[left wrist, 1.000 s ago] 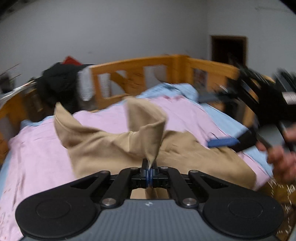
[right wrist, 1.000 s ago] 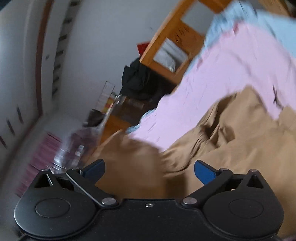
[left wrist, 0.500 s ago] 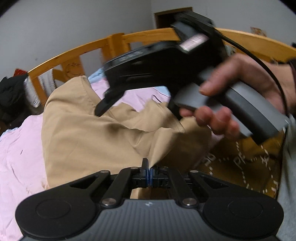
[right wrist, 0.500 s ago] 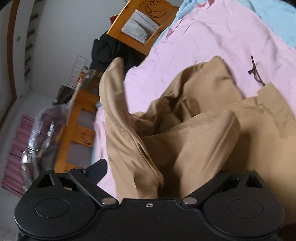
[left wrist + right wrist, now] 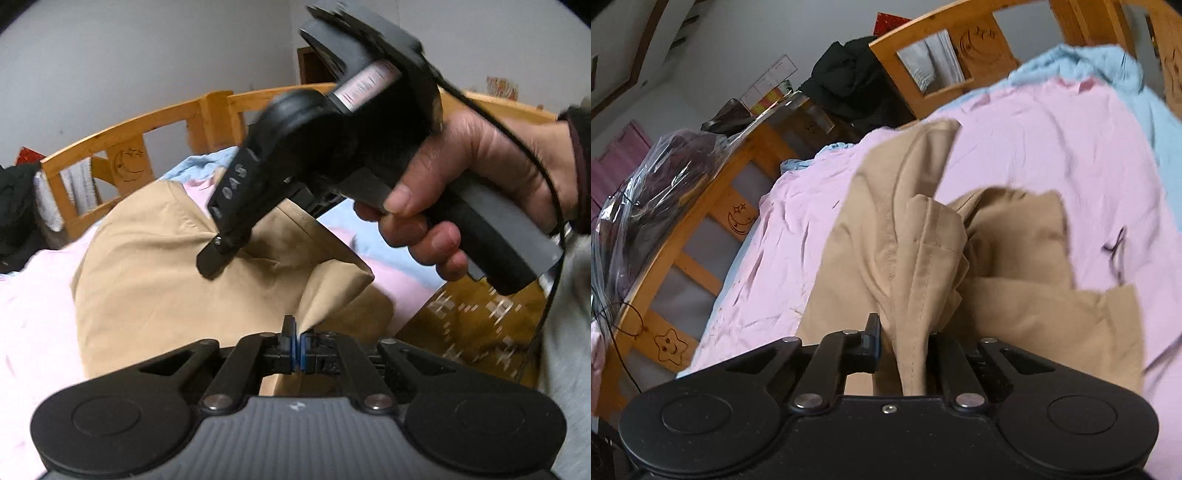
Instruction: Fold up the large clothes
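Observation:
A large tan garment lies bunched on a pink sheet on a wooden bed. My left gripper is shut on a corner of the tan garment and holds it up. My right gripper is shut on a seamed fold of the same tan garment, which rises between its fingers. In the left wrist view the right gripper, held by a hand, hangs over the garment just ahead of my left gripper.
A wooden bed rail runs along the left and a headboard at the far end. A light blue cloth lies by the headboard. Black clothes hang on the rail. A plastic-wrapped bundle sits beyond the rail.
My right gripper went from open to shut on a fold of the garment. It swung in close in front of my left gripper. My left gripper stayed shut on its corner.

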### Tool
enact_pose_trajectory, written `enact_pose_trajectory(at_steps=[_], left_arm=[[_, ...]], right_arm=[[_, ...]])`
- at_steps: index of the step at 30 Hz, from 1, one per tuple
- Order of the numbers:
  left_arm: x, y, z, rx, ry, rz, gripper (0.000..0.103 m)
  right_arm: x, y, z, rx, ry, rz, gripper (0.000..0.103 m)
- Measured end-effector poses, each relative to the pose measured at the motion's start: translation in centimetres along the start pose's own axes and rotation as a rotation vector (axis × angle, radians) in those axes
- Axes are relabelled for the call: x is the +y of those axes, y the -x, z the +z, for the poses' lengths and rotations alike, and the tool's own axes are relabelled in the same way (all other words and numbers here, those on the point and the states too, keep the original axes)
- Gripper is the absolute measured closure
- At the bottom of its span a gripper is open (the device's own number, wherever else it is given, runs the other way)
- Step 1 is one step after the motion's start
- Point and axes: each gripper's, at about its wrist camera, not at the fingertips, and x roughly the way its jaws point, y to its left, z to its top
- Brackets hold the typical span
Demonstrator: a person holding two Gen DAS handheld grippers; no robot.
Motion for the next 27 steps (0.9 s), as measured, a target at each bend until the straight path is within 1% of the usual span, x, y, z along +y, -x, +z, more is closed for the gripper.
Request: enact_pose_trajectory(at_steps=[2, 4, 6, 7, 8, 9, 10, 12, 15, 17, 19, 22, 24, 27], left_arm=[[0.4, 0.0, 0.4, 0.001, 0.042, -0.060, 0.093], [1.0, 0.2, 0.4, 0.016, 0.086, -0.110, 0.092], [1.7, 0.3, 0.3, 0.026, 0.112, -0.134, 0.088], [2.2, 0.8, 0.2, 0.026, 0.126, -0.135, 0.080], [2.8, 1.3, 0.0, 0.021, 0.147, -0.131, 0.065], [3.4, 1.8, -0.2, 0.013, 0.168, -0.117, 0.059], [4.3, 2.5, -0.4, -0.002, 0.196, -0.098, 0.057], [6.1, 3.6, -0.6, -0.020, 0.249, -0.060, 0.057], [9.4, 4.5, -1.2, -0.034, 0.380, 0.019, 0.057], [11.6, 4.5, -2.0, -0.027, 0.472, 0.067, 0.057], [13.3, 3.8, -3.0, 0.007, 0.532, 0.098, 0.057], [14.8, 2.3, -4.4, 0.081, 0.573, 0.121, 0.057], [15.5, 1.4, -5.4, 0.127, 0.596, 0.102, 0.056], [16.0, 0.8, -6.8, 0.131, 0.644, 0.081, 0.055]], right_arm=[[-0.8, 0.4, 0.1, -0.001, 0.007, -0.025, 0.095], [-1.6, 0.3, -0.2, 0.011, 0.027, -0.055, 0.095], [-2.7, -0.1, -0.8, 0.025, 0.041, -0.080, 0.095], [-3.1, -0.4, -1.0, 0.030, 0.044, -0.086, 0.095], [-3.5, -0.6, -1.1, 0.035, 0.050, -0.092, 0.095], [-3.5, -0.9, -1.1, 0.038, 0.064, -0.100, 0.095], [-3.6, -0.9, -1.2, 0.039, 0.077, -0.105, 0.095], [-3.7, -0.6, -1.1, 0.037, 0.103, -0.117, 0.095], [-3.4, 0.0, -1.0, 0.032, 0.176, -0.148, 0.095], [-3.4, -0.1, -1.0, 0.034, 0.220, -0.182, 0.095], [-3.6, -0.7, -1.2, 0.037, 0.247, -0.210, 0.095], [-3.9, -1.9, -1.7, 0.040, 0.278, -0.245, 0.095], [-4.3, -2.6, -2.3, 0.038, 0.275, -0.261, 0.094], [-4.5, -3.1, -3.5, 0.015, 0.291, -0.286, 0.091]])
